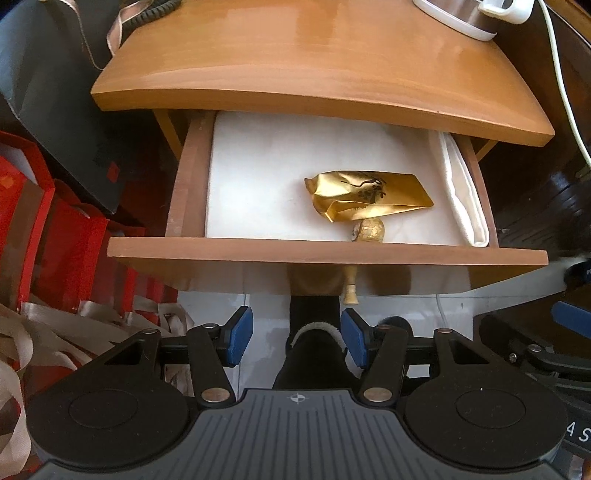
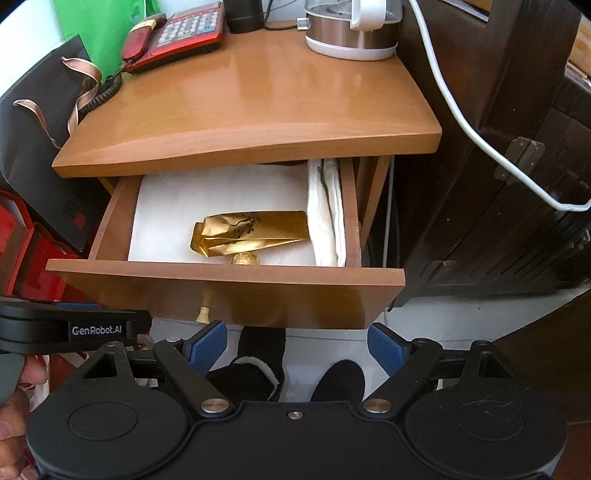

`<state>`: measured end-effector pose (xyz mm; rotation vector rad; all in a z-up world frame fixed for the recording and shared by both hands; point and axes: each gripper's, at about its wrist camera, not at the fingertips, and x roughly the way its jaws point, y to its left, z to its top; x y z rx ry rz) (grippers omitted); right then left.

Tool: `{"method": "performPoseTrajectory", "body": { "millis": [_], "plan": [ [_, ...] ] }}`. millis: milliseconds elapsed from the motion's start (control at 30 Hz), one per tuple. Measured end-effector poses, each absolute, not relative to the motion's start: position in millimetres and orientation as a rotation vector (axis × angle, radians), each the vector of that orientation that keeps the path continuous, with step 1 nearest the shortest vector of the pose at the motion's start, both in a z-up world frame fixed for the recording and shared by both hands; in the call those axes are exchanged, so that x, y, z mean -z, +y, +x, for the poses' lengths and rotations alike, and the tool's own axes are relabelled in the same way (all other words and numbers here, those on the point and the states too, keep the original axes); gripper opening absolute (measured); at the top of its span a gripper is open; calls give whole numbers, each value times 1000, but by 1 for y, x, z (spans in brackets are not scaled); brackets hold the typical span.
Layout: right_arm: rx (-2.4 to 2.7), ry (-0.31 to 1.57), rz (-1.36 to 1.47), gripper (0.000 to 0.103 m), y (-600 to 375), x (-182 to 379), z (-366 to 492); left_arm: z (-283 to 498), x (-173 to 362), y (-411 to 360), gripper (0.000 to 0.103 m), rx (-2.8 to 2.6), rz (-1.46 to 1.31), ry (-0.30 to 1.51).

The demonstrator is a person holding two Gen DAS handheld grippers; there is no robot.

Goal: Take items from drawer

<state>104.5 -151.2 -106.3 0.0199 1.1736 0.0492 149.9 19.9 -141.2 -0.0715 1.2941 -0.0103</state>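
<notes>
1. Wooden nightstand (image 2: 240, 99), top carrying a red phone (image 2: 173, 33) and a kettle (image 2: 351, 33); red bags (image 1: 55, 240) crowd the floor to its left.
2. Drawer (image 2: 225, 275), pulled out, lined in white, with folded white cloth (image 2: 327, 218) along its right wall.
3. Gold pouch (image 1: 369, 195), crumpled and lying flat, right of the drawer's middle.
4. Small gold ball (image 1: 369, 229), just beside the pouch's near edge and close against the drawer front.
5. Knob (image 1: 350, 291), hanging under the drawer front.
6. Left gripper (image 1: 297, 339): hovers below and in front of the drawer front, level, blue pads apart at a middling width, nothing between them.
7. Right gripper (image 2: 297, 349): alongside, same height, fingers spread wider, also empty.
8. Handling note, my judgement: nothing is lifted out yet. The pouch looks thin and slippery, so either tong would do best coming over the front lip from above, tilted down, and pinching a raised crease. The ball may roll if nudged.
</notes>
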Motion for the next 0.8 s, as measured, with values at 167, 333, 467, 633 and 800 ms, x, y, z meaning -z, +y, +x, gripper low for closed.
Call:
{"method": "performPoseTrajectory", "body": {
  "millis": [167, 333, 467, 633, 800],
  "plan": [
    [-49, 1177, 25, 82, -153, 110, 106, 154, 146, 17, 56, 19, -67, 1301],
    [-44, 1184, 36, 82, -155, 114, 108, 157, 149, 14, 56, 25, -59, 1302],
    [-48, 1191, 45, 82, -157, 118, 110, 160, 152, 12, 56, 30, -49, 1302],
    [-49, 1196, 52, 82, -158, 121, 111, 163, 158, 9, 56, 37, -47, 1310],
    [-49, 1209, 66, 82, -161, 126, 114, 166, 164, 8, 56, 44, -49, 1320]
  ]
}}
